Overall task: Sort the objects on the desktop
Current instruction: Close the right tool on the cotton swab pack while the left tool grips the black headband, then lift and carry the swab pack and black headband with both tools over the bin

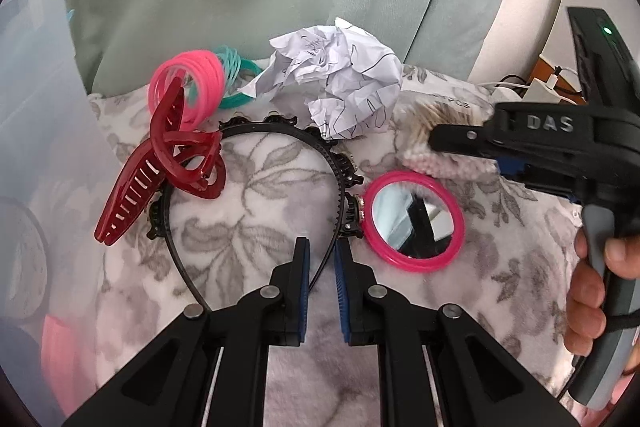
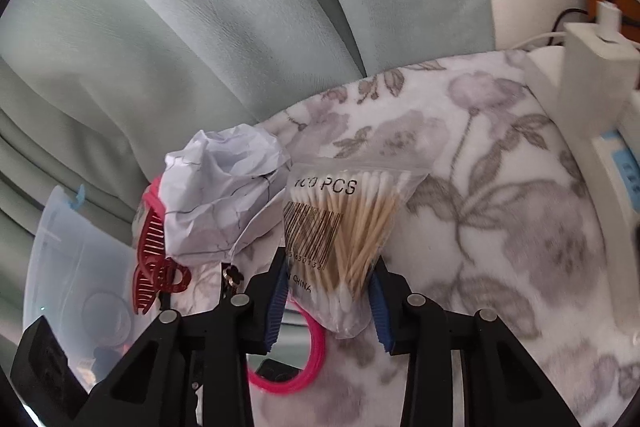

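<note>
Both wrist cameras looked forward along their jaws, low and close over the floral surface (image 1: 248,163). Both views shared the crumpled paper (image 1: 340,83) and pink mirror (image 1: 416,223)

Glossy plastic hair claw (image 1: 132,187), crumpled paper (image 1: 340,83), fuzzy cloth (image 1: 256,227).

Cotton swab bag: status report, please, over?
Right gripper shut on cotton swab bag. Left gripper open, straddling black headband. Crumpled paper beside the bag.
</note>
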